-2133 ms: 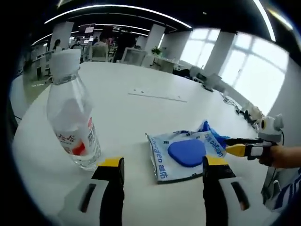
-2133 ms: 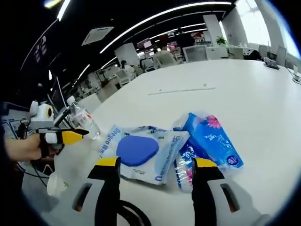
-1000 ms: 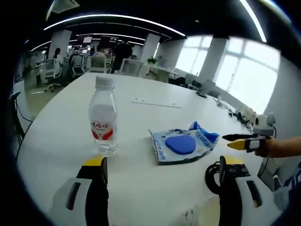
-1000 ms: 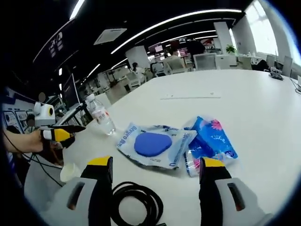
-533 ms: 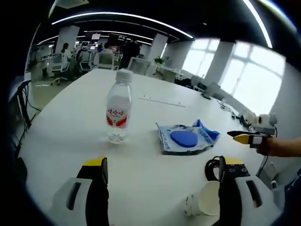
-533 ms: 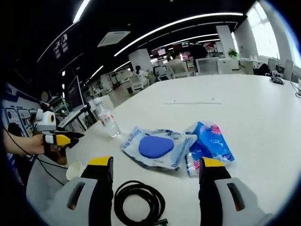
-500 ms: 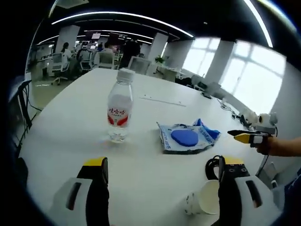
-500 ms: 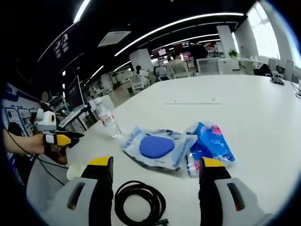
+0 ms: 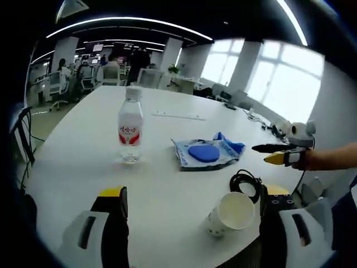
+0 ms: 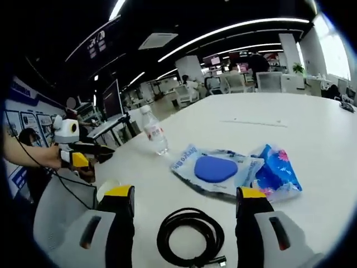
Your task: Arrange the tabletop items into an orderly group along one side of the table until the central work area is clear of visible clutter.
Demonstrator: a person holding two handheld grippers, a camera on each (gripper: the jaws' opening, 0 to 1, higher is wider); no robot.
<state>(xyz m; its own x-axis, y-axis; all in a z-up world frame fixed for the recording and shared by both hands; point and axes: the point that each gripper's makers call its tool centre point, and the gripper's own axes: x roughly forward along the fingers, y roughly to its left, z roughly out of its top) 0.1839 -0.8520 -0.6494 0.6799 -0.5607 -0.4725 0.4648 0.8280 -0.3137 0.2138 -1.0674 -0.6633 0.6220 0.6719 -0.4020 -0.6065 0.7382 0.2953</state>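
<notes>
Both grippers hung over the near edge of the white table (image 9: 83,139) with nothing between their jaws. In the left gripper view the left gripper (image 9: 191,209) had its yellow-tipped jaws set wide apart at 7 and 5 o'clock; in the right gripper view the right gripper (image 10: 185,206) stood just as wide.

Seen from the left gripper, a water bottle (image 9: 130,132) stood upright at 10 o'clock, white cap on, clear with a red-and-white label; how full it was could not be told. A wet-wipes pack (image 9: 202,154) with a blue oval lid lay flat near the centre, and a blue tissue packet (image 9: 230,146) touched its far side. A paper cup (image 9: 231,214) lay tipped on its side at 5 o'clock, mouth toward the camera, its inside showing white and empty. A coiled black cable (image 9: 245,182) sat just beyond it. The right gripper came in at 3 o'clock, held by a hand (image 9: 325,158).

From the right gripper, the cable lay between the jaws, the wipes pack beyond it, the bottle at 11 o'clock.
</notes>
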